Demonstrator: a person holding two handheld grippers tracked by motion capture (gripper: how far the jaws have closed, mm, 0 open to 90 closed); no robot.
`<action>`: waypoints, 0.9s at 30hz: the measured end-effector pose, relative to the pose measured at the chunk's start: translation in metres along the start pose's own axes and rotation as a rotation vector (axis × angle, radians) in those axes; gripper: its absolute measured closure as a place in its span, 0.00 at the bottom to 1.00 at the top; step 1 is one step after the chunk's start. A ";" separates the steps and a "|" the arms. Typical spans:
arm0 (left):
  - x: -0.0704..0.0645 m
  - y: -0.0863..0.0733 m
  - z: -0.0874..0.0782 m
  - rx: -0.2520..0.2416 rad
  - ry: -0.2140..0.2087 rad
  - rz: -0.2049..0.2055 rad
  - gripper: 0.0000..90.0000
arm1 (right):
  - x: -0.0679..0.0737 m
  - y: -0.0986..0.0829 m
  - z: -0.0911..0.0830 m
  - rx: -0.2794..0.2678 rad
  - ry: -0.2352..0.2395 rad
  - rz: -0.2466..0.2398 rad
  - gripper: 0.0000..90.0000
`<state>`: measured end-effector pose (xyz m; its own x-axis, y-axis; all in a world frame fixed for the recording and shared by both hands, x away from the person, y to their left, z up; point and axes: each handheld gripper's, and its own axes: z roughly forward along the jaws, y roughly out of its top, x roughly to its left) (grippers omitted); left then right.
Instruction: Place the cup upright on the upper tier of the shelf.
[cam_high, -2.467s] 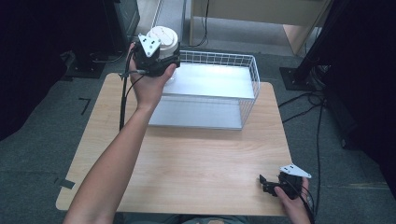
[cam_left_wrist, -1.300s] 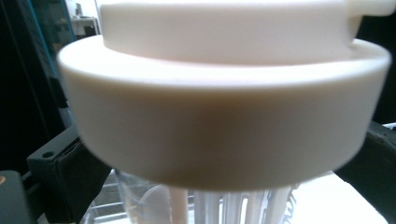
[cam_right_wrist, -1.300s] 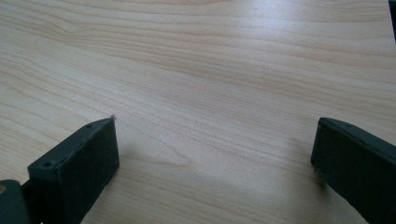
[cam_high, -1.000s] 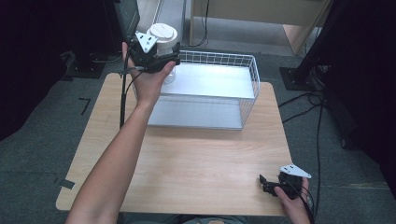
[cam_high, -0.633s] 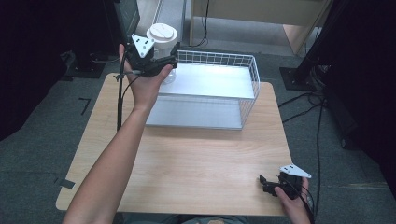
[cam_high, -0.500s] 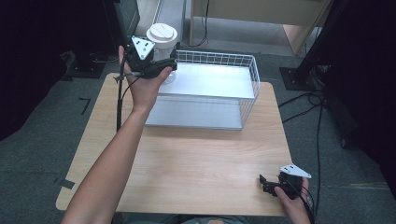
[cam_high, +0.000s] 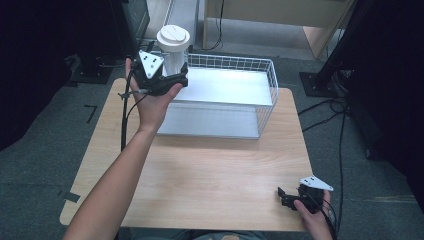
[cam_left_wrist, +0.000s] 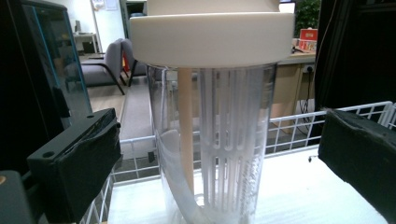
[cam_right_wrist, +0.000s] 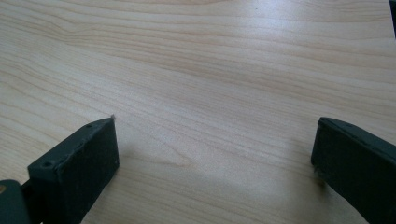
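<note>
A: Where are the left tongs (cam_high: 170, 75)?

B: Raised at the far left corner of the wire basket (cam_high: 270, 75), held in the person's left hand (cam_high: 150, 102). In the left gripper view they (cam_left_wrist: 210, 154) stand spread wide, one jaw on each side of a clear container (cam_left_wrist: 212, 140) with a cream lid (cam_left_wrist: 210, 39).

A: Are they gripping it?

B: No. There is a plain gap between each jaw and the container's wall, so they are released and touch nothing.

A: And the container itself?

B: It stands upright at the basket's far left corner, with the basket's white floor beneath it in the left gripper view. From the high view, the container (cam_high: 172, 55) shows its round lid (cam_high: 173, 36) just beyond the left tongs. Inside it I can see a slotted white insert and a pale rod running down; what they are I cannot tell.

A: The right tongs?

B: The right tongs (cam_high: 285, 196) sit low at the near right corner of the wooden surface (cam_high: 200, 170), in the person's right hand (cam_high: 315, 215). In the right gripper view they (cam_right_wrist: 215, 163) are also wide apart, bare wood grain (cam_right_wrist: 210, 70) between the jaws, holding nothing. Whether the jaw tips touch the wood I cannot tell.
</note>
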<state>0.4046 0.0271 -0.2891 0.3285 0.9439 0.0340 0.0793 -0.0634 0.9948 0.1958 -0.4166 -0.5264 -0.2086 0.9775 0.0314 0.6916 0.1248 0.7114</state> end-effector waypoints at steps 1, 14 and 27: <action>0.002 -0.001 -0.003 0.003 -0.002 -0.012 0.00 | 0.000 0.000 0.000 0.000 0.000 0.000 0.01; 0.006 -0.002 -0.035 -0.016 -0.013 -0.014 0.00 | 0.000 0.000 0.000 0.001 0.000 0.001 0.01; 0.012 -0.020 -0.079 -0.037 -0.049 -0.010 0.00 | 0.000 0.000 0.000 -0.001 -0.001 -0.001 0.01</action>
<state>0.3321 0.0651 -0.3009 0.3739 0.9272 0.0206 0.0480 -0.0415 0.9980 0.1958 -0.4164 -0.5265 -0.2089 0.9775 0.0297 0.6909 0.1260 0.7118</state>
